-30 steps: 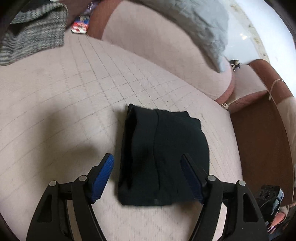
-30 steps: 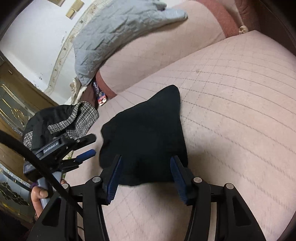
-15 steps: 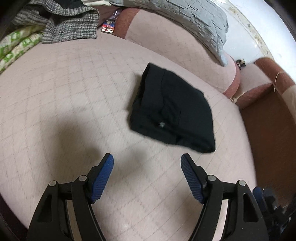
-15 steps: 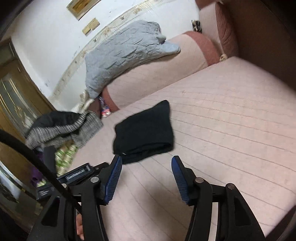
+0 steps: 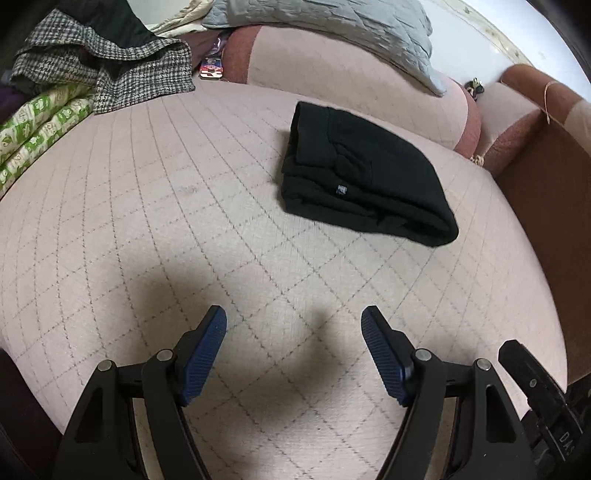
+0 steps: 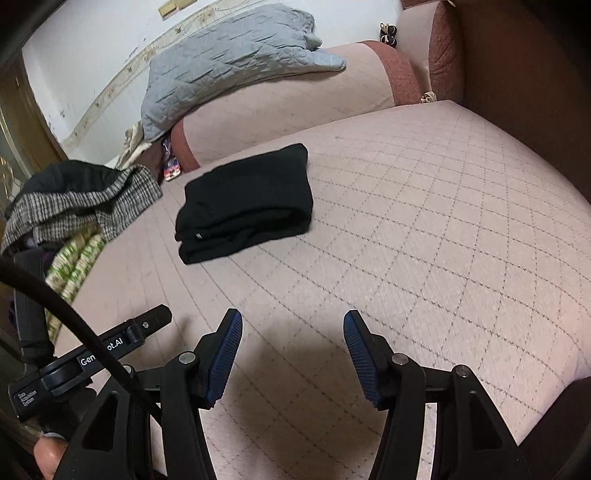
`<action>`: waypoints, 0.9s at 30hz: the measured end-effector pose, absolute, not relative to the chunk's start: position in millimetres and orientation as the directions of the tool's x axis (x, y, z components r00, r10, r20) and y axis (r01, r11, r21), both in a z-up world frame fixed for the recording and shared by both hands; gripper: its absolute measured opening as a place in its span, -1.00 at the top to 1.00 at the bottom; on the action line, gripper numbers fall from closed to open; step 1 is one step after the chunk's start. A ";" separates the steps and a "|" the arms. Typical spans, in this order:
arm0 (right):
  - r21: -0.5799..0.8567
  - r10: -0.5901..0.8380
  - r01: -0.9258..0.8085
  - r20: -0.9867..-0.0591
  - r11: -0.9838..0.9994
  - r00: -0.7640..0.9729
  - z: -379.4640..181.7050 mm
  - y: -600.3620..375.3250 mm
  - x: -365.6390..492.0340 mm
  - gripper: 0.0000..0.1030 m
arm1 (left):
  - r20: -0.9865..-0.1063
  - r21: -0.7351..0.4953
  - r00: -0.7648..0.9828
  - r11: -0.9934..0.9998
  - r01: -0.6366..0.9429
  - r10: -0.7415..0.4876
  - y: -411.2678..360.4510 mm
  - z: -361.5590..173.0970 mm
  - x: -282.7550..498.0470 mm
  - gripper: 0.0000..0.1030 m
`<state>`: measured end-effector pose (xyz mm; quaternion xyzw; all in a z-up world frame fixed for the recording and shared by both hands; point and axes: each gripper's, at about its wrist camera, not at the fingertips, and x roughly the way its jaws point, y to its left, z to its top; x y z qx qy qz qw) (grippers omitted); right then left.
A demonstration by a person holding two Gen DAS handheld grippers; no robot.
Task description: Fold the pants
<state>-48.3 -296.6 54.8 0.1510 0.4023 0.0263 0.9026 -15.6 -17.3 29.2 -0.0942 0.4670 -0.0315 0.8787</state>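
Observation:
The black pants (image 5: 364, 173) lie folded into a compact rectangle on the pink quilted sofa seat (image 5: 184, 221), near the backrest. They also show in the right wrist view (image 6: 245, 201). My left gripper (image 5: 293, 332) is open and empty, held well back from the pants above the seat. My right gripper (image 6: 291, 332) is open and empty too, also back from the pants. The left gripper's body (image 6: 92, 354) shows at the lower left of the right wrist view.
A checked grey garment (image 5: 107, 70) and green patterned bedding (image 5: 37, 129) are piled at the left end. A grey quilted blanket (image 5: 332, 26) drapes the backrest. A small colourful packet (image 5: 211, 68) lies by the backrest. The brown armrest (image 5: 546, 192) bounds the right side.
Both grippers have pulled back and up from the folded pants, which were between the fingers a second ago and now lie farther off on the seat.

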 end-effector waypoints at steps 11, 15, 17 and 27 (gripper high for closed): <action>0.226 0.119 0.088 -0.758 0.970 0.641 34.2 -288.7 -49.3 -0.22 | -0.798 -0.160 0.590 0.987 -0.010 -0.123 -7.8 18.1 -20.6 -0.45; 0.189 0.100 0.070 -0.756 0.979 0.647 35.4 -280.2 -50.1 -0.22 | -0.785 -0.136 0.610 0.991 -0.005 -0.104 -3.5 19.4 -21.2 -0.45; 0.166 0.090 0.055 -0.753 0.985 0.652 36.9 -274.4 -50.1 -0.22 | -0.781 -0.127 0.617 0.992 -0.002 -0.099 -2.1 19.9 -21.1 -0.45; 0.121 0.080 0.020 -0.764 0.992 0.640 33.1 -259.3 -48.2 -0.24 | -0.783 -0.142 0.612 0.990 0.001 -0.113 2.3 18.8 -19.3 -0.46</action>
